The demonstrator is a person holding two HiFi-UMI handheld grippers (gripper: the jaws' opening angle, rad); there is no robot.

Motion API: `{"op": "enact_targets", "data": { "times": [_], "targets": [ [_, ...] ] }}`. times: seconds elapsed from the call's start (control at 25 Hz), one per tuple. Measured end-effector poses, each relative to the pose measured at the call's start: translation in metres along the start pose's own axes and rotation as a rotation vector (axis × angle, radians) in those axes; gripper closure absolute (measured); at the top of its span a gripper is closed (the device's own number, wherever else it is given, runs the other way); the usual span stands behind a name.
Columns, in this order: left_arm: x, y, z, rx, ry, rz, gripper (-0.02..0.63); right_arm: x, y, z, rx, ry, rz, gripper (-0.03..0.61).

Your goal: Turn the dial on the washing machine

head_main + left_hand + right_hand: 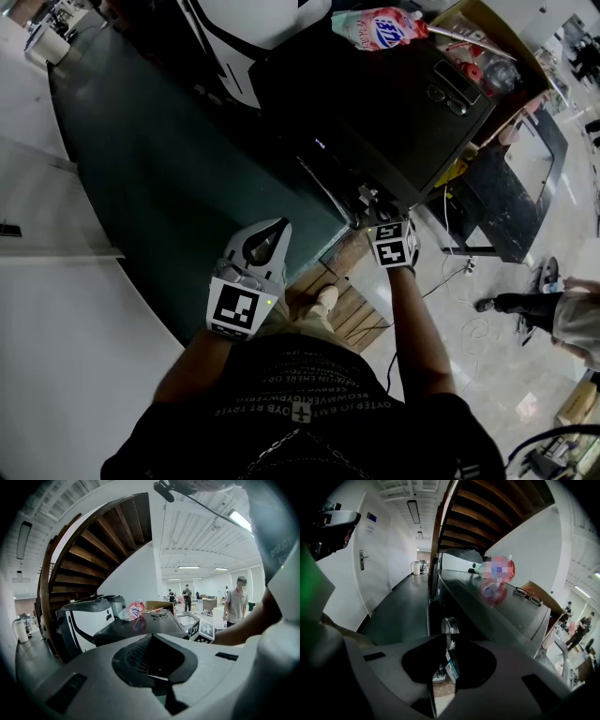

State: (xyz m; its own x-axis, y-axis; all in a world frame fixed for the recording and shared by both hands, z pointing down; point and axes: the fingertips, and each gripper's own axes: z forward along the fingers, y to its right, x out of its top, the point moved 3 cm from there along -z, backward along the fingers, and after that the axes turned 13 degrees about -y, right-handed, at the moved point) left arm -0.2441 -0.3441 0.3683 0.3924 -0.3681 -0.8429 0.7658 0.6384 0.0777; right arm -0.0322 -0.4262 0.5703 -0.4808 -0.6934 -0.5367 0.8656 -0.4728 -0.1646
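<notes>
The black washing machine (375, 112) stands in front of me; its top also shows in the left gripper view (136, 630) and the right gripper view (487, 616). A silver round dial (450, 626) sticks out of its front panel and sits edge-on between my right gripper's jaws. My right gripper (368, 202) (449, 641) is pressed against the machine's front edge, shut on the dial. In the head view the dial is hidden behind it. My left gripper (267, 234) (154, 658) hangs back from the machine, shut and holding nothing.
A pink detergent pouch (380, 28) and a pair of glasses (448, 98) lie on the machine's top. A white appliance (253, 28) stands to its left, a cardboard box (487, 47) behind. Wooden slats (352, 305) lie underfoot. A person (539, 305) stands at right.
</notes>
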Motion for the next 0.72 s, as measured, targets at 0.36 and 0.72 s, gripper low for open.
{"op": "enact_targets", "data": {
  "times": [0.36, 0.72],
  "targets": [
    [-0.001, 0.000, -0.006, 0.016, 0.000, 0.001, 0.609, 0.027, -0.003, -0.013, 0.000, 0.072, -0.047, 0.523],
    [-0.001, -0.003, -0.011, 0.022, 0.011, -0.008, 0.609, 0.021, -0.005, -0.001, -0.005, 0.036, -0.049, 0.522]
  ]
}}
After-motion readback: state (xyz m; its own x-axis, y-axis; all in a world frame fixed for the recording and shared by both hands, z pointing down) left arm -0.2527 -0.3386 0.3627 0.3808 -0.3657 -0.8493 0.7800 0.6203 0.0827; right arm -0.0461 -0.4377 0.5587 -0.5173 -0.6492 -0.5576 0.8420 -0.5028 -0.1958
